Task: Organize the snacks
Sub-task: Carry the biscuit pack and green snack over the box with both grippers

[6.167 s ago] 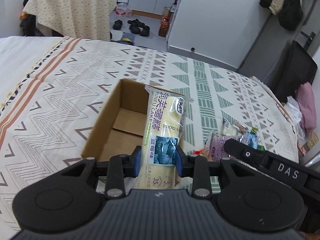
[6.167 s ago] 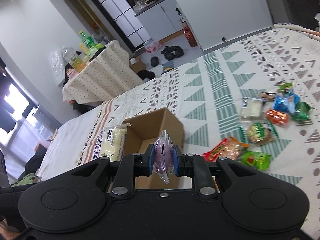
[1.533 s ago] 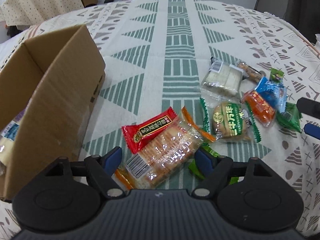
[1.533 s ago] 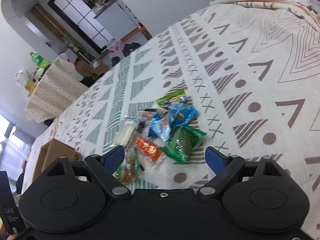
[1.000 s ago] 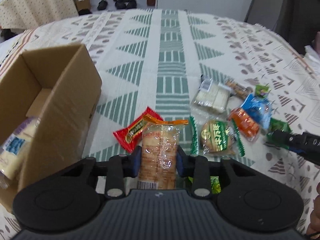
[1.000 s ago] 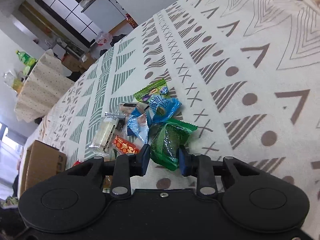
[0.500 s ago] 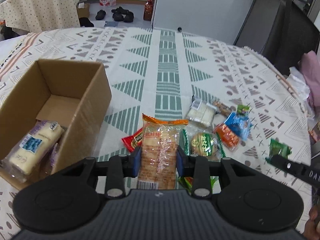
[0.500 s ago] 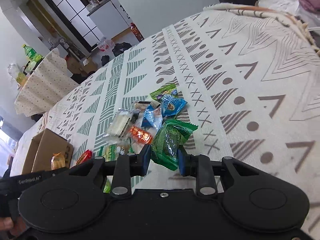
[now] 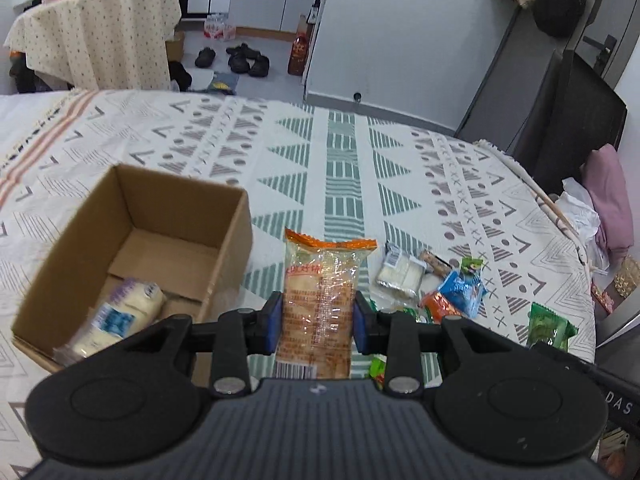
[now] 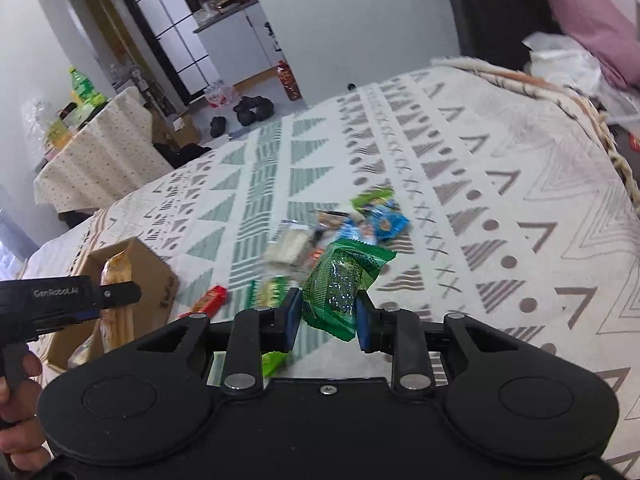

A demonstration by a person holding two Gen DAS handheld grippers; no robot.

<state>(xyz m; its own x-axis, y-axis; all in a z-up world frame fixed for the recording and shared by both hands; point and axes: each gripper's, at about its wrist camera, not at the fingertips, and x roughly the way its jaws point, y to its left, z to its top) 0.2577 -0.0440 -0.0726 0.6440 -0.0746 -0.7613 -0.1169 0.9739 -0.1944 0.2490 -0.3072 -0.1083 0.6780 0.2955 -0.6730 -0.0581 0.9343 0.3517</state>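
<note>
My left gripper [image 9: 316,326] is shut on a clear, orange-topped biscuit pack [image 9: 320,296], held above the bedspread just right of the open cardboard box [image 9: 80,248]. A cream cake packet [image 9: 116,320] lies inside the box. My right gripper [image 10: 327,316] is shut on a green snack packet [image 10: 344,280], lifted over the pile of loose snacks [image 10: 344,224]. In the right wrist view the left gripper [image 10: 116,294] with its biscuit pack [image 10: 116,276] hangs beside the box [image 10: 156,280]. The green packet [image 9: 550,326] also shows at the right of the left wrist view.
The patterned bedspread [image 9: 340,160] carries several loose snacks [image 9: 436,284], among them a red bar [image 10: 210,300]. A pink cushion [image 9: 612,196] lies past the bed's right edge. A cloth-covered table [image 9: 96,28] and shoes [image 9: 244,58] are on the floor beyond.
Both grippers shut on their packets and rose from the bedspread. The left has carried the biscuit pack up and toward the box; the right has lifted the green packet off the pile.
</note>
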